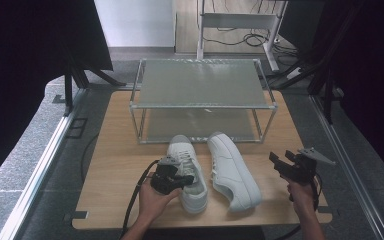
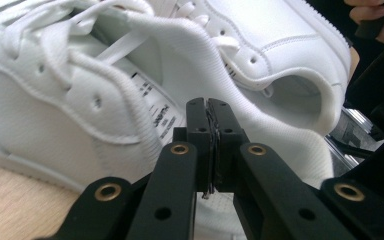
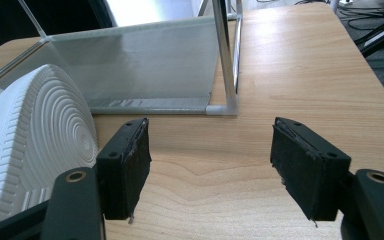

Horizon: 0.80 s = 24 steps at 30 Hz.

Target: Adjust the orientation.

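While clamped on the left shoe's (image 1: 190, 175) collar, left gripper (image 1: 172, 179) sits closed. Right gripper (image 1: 286, 167): jaws spread, holding nothing, above the counter (image 1: 115, 165).

The left gripper (image 1: 172, 176) sits at the heel of the left shoe (image 1: 187, 172), and the second shoe (image 1: 231, 170) lies just to its right, on its side. Beyond both shoes, farther from the grippers, a two-level rack (image 1: 203, 100) stands on the table (image 1: 115, 165). The right gripper (image 1: 286, 165) hovers to the right of the tipped shoe, with bare tabletop between its jaws and the rack's corner post ahead.
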Motion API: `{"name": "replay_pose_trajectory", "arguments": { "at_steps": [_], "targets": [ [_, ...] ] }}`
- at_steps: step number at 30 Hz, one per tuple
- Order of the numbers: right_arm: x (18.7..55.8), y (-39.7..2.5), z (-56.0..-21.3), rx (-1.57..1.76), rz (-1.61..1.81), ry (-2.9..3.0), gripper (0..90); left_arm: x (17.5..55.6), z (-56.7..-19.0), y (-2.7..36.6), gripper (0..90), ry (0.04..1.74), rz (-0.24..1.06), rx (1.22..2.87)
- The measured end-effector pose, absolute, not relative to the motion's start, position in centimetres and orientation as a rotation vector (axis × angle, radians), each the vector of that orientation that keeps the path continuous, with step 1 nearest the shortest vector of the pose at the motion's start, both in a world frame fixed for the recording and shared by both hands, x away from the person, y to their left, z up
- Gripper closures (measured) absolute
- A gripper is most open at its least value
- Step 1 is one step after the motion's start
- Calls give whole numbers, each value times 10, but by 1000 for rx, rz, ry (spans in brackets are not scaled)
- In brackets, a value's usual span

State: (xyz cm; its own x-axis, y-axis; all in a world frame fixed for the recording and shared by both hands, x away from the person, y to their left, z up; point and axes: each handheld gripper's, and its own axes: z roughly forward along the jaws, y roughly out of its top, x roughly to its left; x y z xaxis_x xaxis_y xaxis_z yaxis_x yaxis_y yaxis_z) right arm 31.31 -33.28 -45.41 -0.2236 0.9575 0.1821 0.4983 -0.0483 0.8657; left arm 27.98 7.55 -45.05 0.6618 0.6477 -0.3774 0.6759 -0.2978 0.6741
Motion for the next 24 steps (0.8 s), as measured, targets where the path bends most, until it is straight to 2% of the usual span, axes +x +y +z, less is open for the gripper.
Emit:
{"name": "replay_pose_trajectory", "arguments": {
  "at_steps": [14, 19, 24],
  "targets": [
    [314, -332, -453, 1527, 1224, 1748, 320, 281, -461, 77, 900, 1022, -44, 2050],
    [314, -330, -453, 1523, 1220, 1754, 320, 278, -459, 91, 900, 1050, 6, 2058],
    [313, -322, -450, 1508, 1216, 1764, 320, 278, -457, 112, 900, 1088, 2, 2027]
  ]
}}
